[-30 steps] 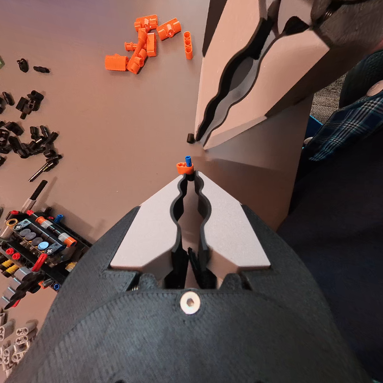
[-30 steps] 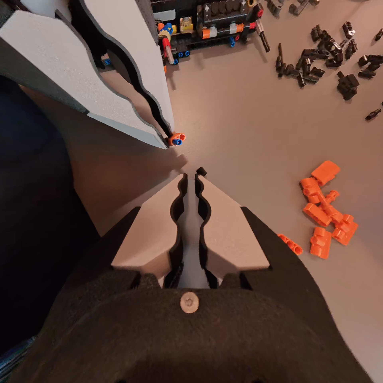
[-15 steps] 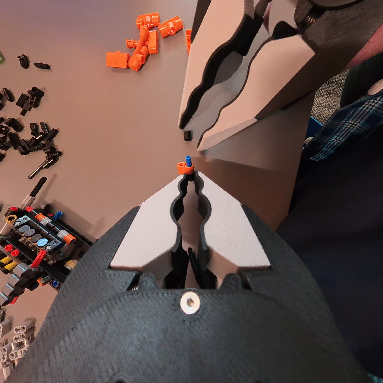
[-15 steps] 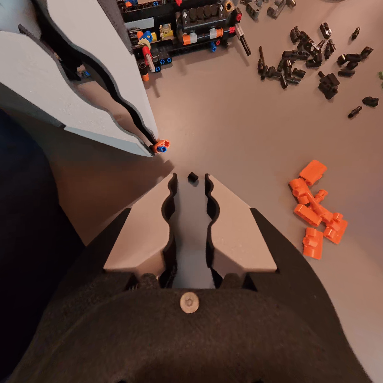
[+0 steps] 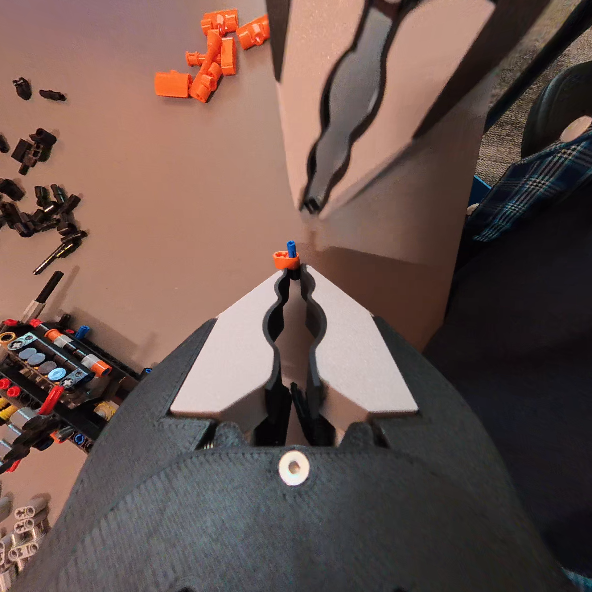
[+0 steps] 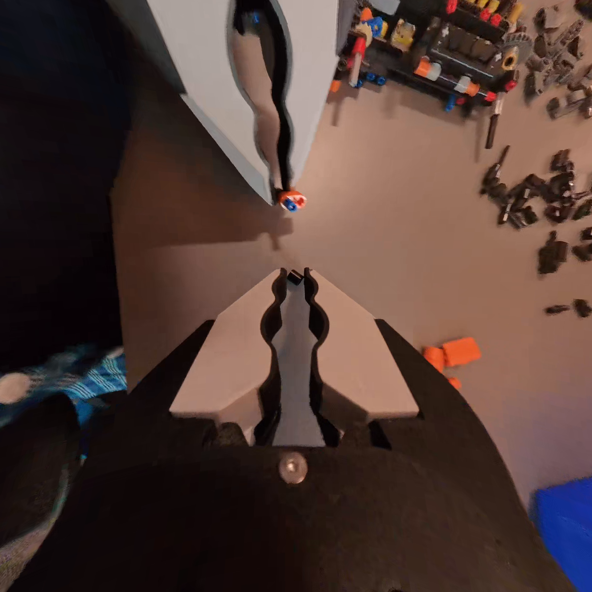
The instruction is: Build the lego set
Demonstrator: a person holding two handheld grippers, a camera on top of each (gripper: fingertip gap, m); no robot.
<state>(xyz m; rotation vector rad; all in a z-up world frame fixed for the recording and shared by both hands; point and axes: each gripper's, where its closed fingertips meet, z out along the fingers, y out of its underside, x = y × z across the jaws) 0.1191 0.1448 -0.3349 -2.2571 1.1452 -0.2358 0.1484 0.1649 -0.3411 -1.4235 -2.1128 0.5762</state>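
My left gripper [image 5: 293, 272] is shut on a small orange connector with a blue pin [image 5: 286, 259], held above the table. It also shows in the right wrist view [image 6: 283, 192] with the orange connector [image 6: 292, 200] at its tip. My right gripper [image 6: 294, 272] is closed on a small black piece [image 6: 294, 277] pinched between its tips. In the left wrist view the right gripper [image 5: 313, 203] hangs just beyond the orange connector, a short gap apart, with the black piece [image 5: 312, 202] at its tip.
A partly built black model [image 5: 48, 368] [image 6: 448, 48] lies on the table. A pile of black pieces [image 5: 41, 211] [image 6: 528, 198], orange pieces [image 5: 208, 64] [image 6: 451, 355] and grey connectors [image 5: 22, 525] lie around. A plaid sleeve [image 5: 528, 192] is past the table edge.
My right gripper opened around the black piece on the table, then closed on it and swung to face the left gripper. The left gripper held still with the orange connector.
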